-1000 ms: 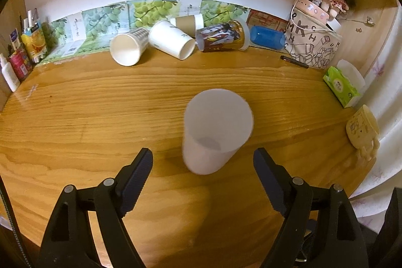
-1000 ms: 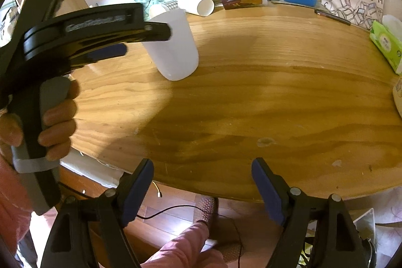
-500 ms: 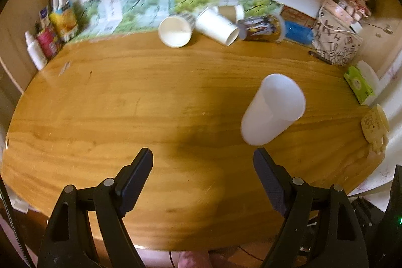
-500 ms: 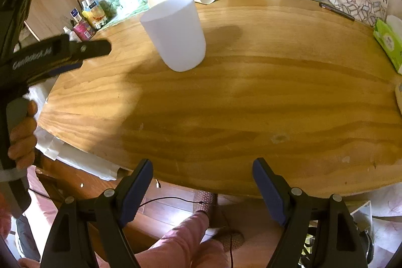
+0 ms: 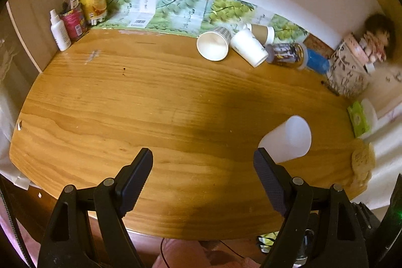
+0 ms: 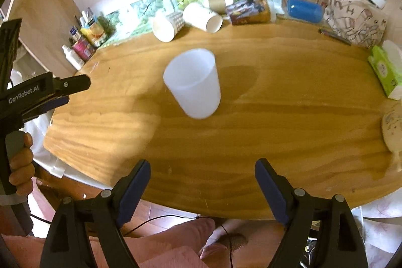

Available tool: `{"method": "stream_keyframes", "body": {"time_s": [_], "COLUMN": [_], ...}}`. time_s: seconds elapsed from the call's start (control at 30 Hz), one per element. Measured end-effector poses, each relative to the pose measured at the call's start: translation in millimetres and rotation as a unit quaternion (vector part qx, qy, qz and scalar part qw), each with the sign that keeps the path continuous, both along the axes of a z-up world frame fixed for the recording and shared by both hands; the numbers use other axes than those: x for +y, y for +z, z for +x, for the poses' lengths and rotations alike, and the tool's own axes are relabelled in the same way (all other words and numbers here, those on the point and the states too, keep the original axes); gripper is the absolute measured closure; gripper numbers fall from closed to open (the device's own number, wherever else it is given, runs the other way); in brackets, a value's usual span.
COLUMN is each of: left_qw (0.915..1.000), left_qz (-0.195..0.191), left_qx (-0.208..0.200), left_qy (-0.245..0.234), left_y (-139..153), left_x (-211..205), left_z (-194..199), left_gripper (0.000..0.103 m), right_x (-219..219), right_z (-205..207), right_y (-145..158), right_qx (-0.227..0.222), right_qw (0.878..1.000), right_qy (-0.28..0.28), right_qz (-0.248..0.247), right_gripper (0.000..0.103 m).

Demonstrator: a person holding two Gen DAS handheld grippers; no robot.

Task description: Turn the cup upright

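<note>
Two sets of fingers stand spread wide with nothing between them. Our left gripper point(image 5: 203, 158) sits back at the near edge of the table point(image 5: 125, 102), and our right gripper point(image 6: 202, 169) does the same. The white cup point(image 6: 193, 83) stands alone on the table, mouth up and base down, its long axis upright in the right wrist view, well apart from the tumbled cups point(image 6: 187, 19) along the far wall. From our left gripper the cup point(image 5: 286, 141) lies off to the right, just beyond the right finger and outside the gap. From our right gripper it lies ahead and slightly left of centre. We judge the flip done; if a further grasp were wanted, either hand would first have to move toward the cup.
</note>
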State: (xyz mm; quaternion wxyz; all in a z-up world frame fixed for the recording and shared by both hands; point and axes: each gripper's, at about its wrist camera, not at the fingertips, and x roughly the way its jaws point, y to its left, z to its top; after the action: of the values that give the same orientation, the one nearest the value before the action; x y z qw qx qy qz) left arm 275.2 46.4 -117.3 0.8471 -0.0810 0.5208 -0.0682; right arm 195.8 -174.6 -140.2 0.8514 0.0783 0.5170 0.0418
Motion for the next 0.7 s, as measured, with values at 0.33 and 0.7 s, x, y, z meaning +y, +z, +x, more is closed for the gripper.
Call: {"method": "stream_keyframes", "body": {"time_s": [0.33,0.7], "left_qw": [0.9996,0.9982], "left_qz": [0.011,0.011], "left_qx": [-0.021,-0.055], "left_qy": [-0.014,-0.022], "left_y": [29,55], "left_x": [-6,-30], "left_z": [-22,-92], "left_gripper": [0.018,0.014], "right_x": [-11,-15], "right_z": [-12,-66], "right_y": [42,77], "right_qx": [-0.020,-0.055], "right_qw": [0.998,0.998], "right_qy": [-0.052,-0.042], "right_qz": [0.006,0.000], "right_gripper": [0.007,0.007]}}
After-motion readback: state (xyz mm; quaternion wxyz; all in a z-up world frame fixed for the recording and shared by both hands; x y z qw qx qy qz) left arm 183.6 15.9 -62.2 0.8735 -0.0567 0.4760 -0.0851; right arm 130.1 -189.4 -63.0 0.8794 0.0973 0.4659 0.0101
